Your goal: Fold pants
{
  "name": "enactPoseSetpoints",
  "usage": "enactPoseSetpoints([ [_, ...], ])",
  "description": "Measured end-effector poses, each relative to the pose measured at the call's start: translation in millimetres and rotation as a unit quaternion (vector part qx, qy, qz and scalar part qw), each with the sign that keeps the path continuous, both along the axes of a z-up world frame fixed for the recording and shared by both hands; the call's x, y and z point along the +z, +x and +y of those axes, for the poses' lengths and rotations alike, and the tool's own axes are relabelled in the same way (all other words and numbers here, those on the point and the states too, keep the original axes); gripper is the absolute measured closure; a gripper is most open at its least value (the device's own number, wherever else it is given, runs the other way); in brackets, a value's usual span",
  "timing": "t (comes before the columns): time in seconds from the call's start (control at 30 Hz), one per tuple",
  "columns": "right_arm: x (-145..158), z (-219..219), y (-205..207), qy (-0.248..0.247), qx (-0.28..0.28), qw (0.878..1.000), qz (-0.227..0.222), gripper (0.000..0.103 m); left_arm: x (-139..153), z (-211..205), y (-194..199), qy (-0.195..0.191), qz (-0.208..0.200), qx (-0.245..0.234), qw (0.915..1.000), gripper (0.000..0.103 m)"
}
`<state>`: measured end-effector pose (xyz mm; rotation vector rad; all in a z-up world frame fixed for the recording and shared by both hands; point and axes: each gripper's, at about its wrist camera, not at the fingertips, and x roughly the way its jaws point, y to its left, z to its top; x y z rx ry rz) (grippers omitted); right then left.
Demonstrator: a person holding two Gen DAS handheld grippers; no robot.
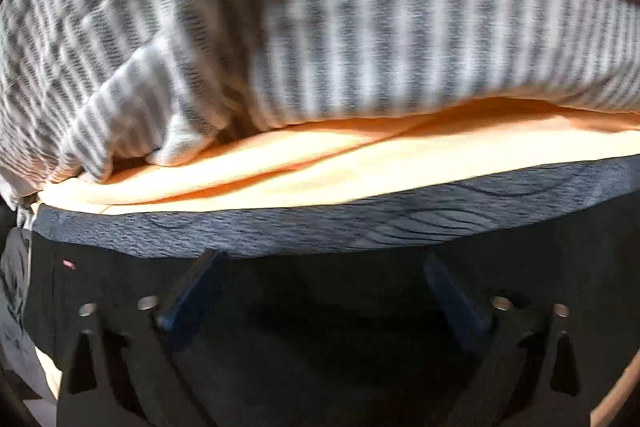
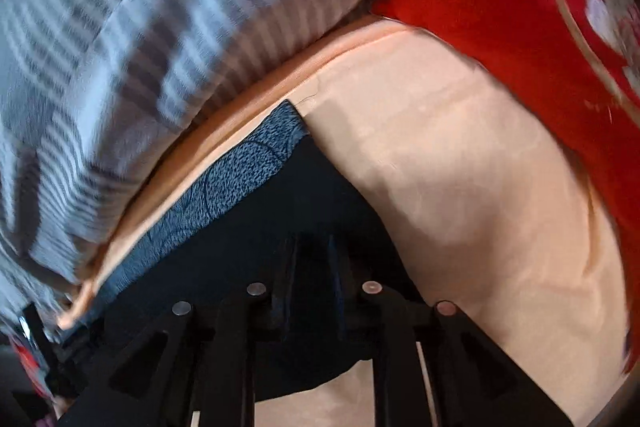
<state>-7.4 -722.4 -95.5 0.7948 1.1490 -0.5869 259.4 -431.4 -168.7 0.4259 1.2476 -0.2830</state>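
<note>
Nearest to me, my left gripper [image 1: 320,291] points steeply down with its blue-padded fingers [image 1: 188,297] spread wide; nothing lies between them but the dark pants [image 1: 320,327] beneath. My right gripper [image 2: 314,263] is drawn nearly together over the same dark cloth; its fingers are so dark against the fabric that I cannot tell whether they pinch a fold of it or merely rest on it.

The pants lie flat on a peach sheet [image 1: 280,167]. Their grey-blue mottled waistband [image 1: 360,223] forms the far edge of the garment in the left view, running across the whole width just beyond the fingertips. In the right view the waistband [image 2: 240,167] ends at a sharp corner, and the pants' side edge runs from that corner back toward me. To the right of that edge I see a broad bare stretch of sheet [image 2: 460,207], the only open room nearby.

Beyond the waistband only a narrow strip of sheet stays free before a grey-and-white striped bedding heap [image 1: 320,27] rises, overhanging the strip. Farthest right, a red patterned cloth [image 2: 520,7] bounds the bare sheet.
</note>
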Motion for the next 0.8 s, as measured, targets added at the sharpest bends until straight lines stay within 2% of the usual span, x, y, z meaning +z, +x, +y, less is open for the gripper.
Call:
enactPoseSetpoints([
  [0.07,1.4,1.4,4.4,-0.004,0.012,1.0,0.009,0.089,3.2,3.5,9.8,0.006,0.005,0.013,0.9999,0.0],
  [0.27,17.6,9.9,1.4,0.026,-0.006,1.0,0.007,0.084,14.6,22.8,24.7,0.028,0.013,0.038,0.9988,0.0],
  [0.37,34.9,42.4,0.2,0.021,0.05,0.999,-0.001,0.079,22.9,26.6,17.5,0.029,0.022,0.031,0.9988,0.0],
  [0.47,43.1,94.4,4.7,0.022,0.123,0.992,0.008,0.073,35.2,10.1,-3.0,0.019,0.033,0.015,0.9992,0.0],
  [0.6,41.6,140.1,16.6,0.022,0.188,0.982,0.01,0.072,46.1,-13.7,-30.2,0.002,0.045,-0.01,0.9989,0.0],
  [0.73,35.3,173.7,39.0,0.026,0.209,0.978,0.005,0.071,41.0,-39.4,-49.3,0.007,0.055,-0.04,0.9977,0.0],
  [0.8,21.0,181.0,53.2,0.018,0.208,0.978,0.016,0.059,35.9,-42.2,-52.8,0.014,0.059,-0.042,0.9973,0.0],
])
